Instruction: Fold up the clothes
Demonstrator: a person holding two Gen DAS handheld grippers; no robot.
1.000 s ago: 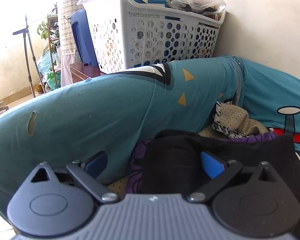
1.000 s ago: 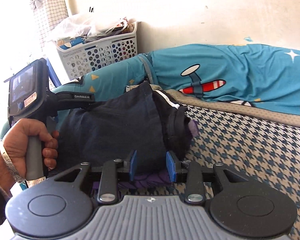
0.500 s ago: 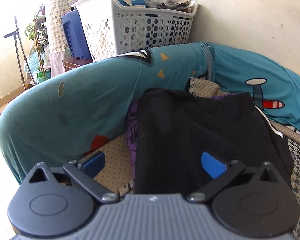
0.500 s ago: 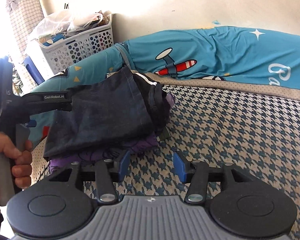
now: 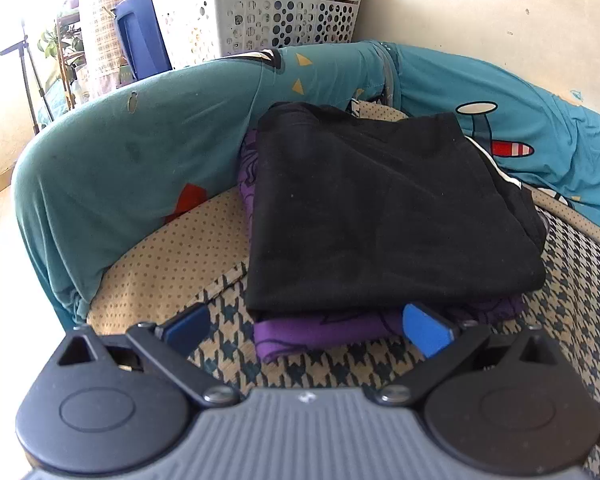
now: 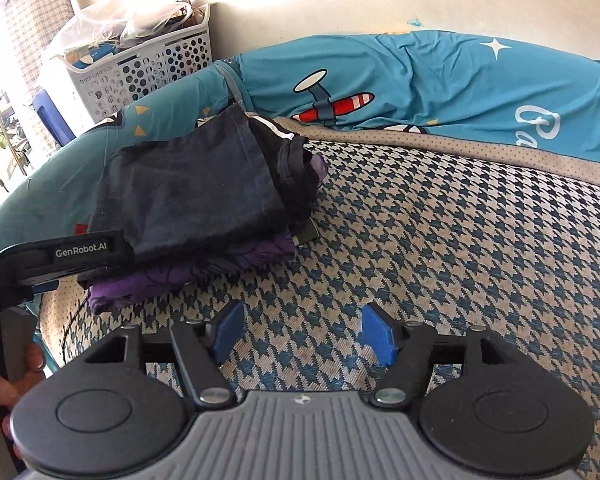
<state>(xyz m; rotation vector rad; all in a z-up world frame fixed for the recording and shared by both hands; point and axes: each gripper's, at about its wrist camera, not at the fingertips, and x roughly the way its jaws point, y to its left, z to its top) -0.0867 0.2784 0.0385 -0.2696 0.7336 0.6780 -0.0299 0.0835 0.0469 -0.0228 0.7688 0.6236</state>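
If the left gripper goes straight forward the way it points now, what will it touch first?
Most likely the clothes pile: the left gripper, open and empty, points at the near edge of the purple cloth, with the black garment folded on top of it. The pile seems very close, but depth is hard to judge.

In the left wrist view, the folded garment lay mid-frame atop another folded garment on the mattress. A bolster curved behind, with the laundry basket at upper centre.
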